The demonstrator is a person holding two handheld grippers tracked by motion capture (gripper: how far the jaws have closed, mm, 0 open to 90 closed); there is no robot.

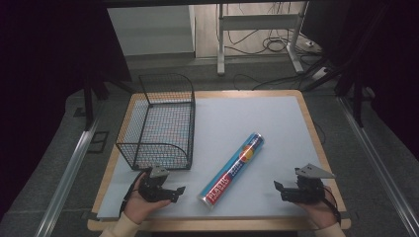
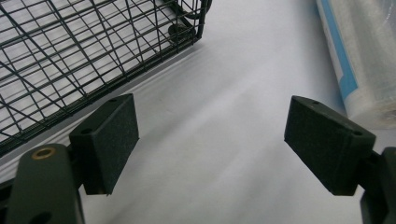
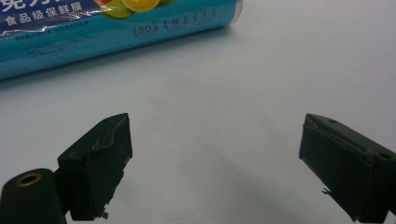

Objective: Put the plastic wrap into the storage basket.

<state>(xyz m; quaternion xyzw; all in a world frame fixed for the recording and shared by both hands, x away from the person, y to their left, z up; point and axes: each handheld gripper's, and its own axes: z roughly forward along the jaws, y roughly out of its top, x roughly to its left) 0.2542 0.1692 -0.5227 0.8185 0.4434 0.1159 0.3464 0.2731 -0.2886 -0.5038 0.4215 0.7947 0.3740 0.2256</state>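
High view: we see the plastic wrap roll [image 1: 232, 169] lying slantwise on the counter [image 1: 257, 118], near its front edge.

We find the left gripper [image 1: 174, 193] and right gripper [image 1: 279, 190] near the front corners, jaws released and holding nothing, either side of the roll. The wire basket [image 1: 160, 123] stands toward the left edge, seemingly empty.

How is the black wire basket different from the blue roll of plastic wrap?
The wire basket is black see-through mesh; the plastic wrap roll is solid, blue with red and printed words. The basket stands upright, an open box; the roll lies on its side, a long tube set at a slant. Both rest on the table, untouched by either gripper.
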